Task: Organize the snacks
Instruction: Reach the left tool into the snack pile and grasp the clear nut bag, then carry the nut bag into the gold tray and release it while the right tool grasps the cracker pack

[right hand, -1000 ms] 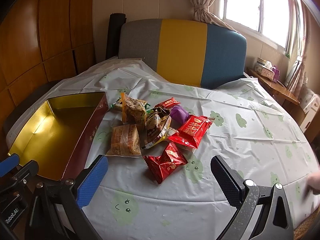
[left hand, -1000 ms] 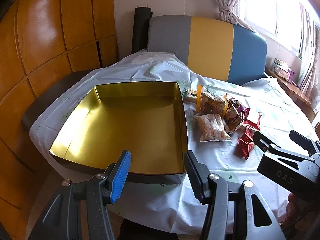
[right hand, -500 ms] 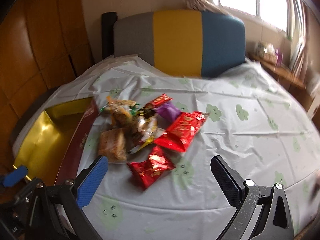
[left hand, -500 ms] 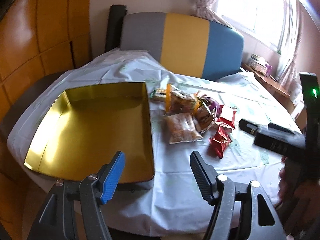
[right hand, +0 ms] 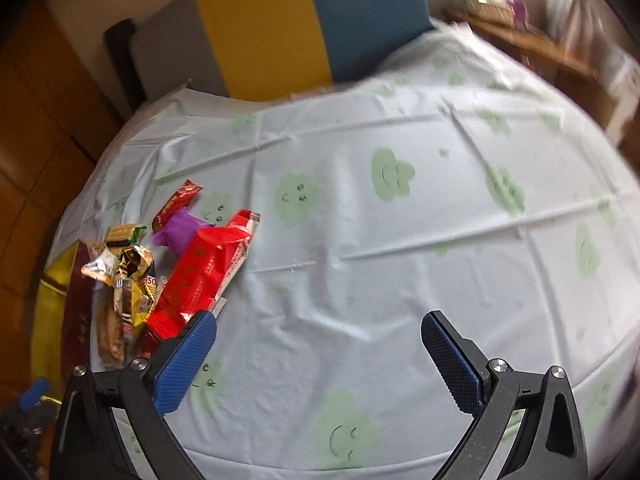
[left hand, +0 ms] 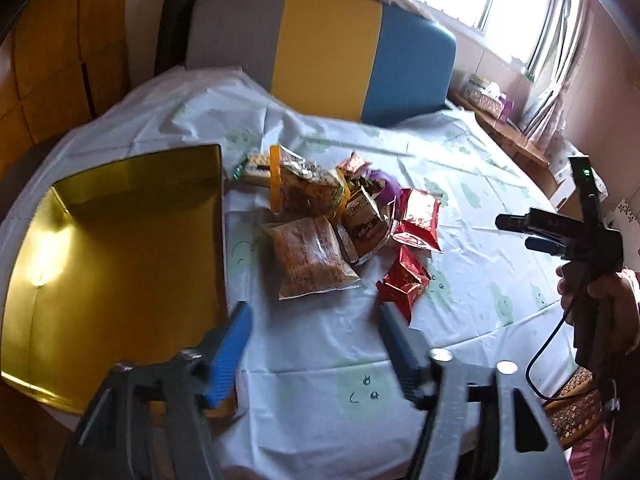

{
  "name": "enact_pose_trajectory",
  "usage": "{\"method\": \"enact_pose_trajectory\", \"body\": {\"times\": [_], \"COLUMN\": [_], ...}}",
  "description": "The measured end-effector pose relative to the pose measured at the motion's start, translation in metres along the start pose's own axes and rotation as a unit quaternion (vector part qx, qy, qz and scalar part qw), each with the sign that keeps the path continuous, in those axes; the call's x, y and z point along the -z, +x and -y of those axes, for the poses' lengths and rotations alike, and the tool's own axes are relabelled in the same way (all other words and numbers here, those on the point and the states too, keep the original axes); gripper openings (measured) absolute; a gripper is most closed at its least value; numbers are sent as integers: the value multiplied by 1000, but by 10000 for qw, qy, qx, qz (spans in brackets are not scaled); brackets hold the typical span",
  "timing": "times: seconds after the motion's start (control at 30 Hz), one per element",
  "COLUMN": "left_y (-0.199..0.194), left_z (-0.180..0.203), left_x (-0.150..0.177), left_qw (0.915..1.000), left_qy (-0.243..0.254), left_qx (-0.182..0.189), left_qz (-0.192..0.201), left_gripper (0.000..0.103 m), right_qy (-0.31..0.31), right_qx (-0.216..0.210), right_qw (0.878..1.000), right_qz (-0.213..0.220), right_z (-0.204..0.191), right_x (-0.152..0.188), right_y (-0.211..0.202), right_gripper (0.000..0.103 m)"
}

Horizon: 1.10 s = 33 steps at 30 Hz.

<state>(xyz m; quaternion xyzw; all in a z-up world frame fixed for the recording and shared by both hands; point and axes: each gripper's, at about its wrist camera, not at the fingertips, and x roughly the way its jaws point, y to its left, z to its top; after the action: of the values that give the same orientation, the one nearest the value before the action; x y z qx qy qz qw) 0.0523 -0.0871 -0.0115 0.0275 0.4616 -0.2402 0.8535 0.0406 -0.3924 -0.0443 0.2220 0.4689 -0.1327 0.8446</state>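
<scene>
A gold-lined tin (left hand: 112, 248) lies on the left of the table with nothing in it. Right of it is a pile of snack packets (left hand: 340, 208), with a clear cracker bag (left hand: 310, 256) and a small red packet (left hand: 402, 280) nearest me. My left gripper (left hand: 314, 308) hovers just short of these two; its jaws are closing with nothing between them. My right gripper (right hand: 318, 320) stands wide open over bare cloth, the big red packet (right hand: 204, 276) just beyond its left finger. The left wrist view shows the right gripper (left hand: 514, 234) in a hand (left hand: 600, 292) at the right.
A white tablecloth (right hand: 400, 240) with green smiley flowers covers the round table. Behind it stands a chair (left hand: 320, 48) with a grey, yellow and blue back. Wooden panels (left hand: 48, 60) line the left; a low shelf (left hand: 504, 132) with a tissue box sits under the window.
Both grippers have swung to the right. The tin slid toward the left edge of the left wrist view. In the right wrist view the pile went from centre to far left.
</scene>
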Motion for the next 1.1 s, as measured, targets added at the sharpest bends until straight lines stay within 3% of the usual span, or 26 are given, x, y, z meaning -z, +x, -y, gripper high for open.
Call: {"method": "enact_pose_trajectory", "body": {"times": [0.17, 0.3, 0.47, 0.67, 0.77, 0.87, 0.97, 1.1], "left_y": [18, 35, 62, 105, 131, 149, 147, 125], "left_z": [-2, -12, -12, -12, -14, -20, -21, -22], "left_x": [-26, -59, -98, -128, -136, -134, -131, -125], "left_qw": [9998, 9985, 9959, 9910, 9887, 9847, 9872, 9914], "left_qy": [17, -427, -795, -1153, -1212, -1302, -1229, -1130], "left_qx": [-90, 166, 221, 160, -99, -245, -149, 205], "left_qz": [-181, -289, -382, -659, -871, -1128, -1002, -632], "left_gripper": [47, 47, 47, 49, 55, 53, 44, 41], "right_qy": [-415, -637, -749, -774, -807, -858, -879, -832], "right_qx": [-35, -123, -249, -382, -439, -459, -482, -422], "right_qw": [9991, 9979, 9969, 9963, 9958, 9953, 9950, 9956], "right_qz": [-40, -11, -34, 5, 0, 3, 25, 95], "right_z": [-20, -30, -36, -39, -40, -42, -44, -42], "right_x": [4, 8, 9, 8, 8, 9, 9, 9], "right_y": [2, -1, -2, -6, -6, -7, -7, -9], "right_gripper": [103, 103, 103, 103, 103, 103, 103, 103]}}
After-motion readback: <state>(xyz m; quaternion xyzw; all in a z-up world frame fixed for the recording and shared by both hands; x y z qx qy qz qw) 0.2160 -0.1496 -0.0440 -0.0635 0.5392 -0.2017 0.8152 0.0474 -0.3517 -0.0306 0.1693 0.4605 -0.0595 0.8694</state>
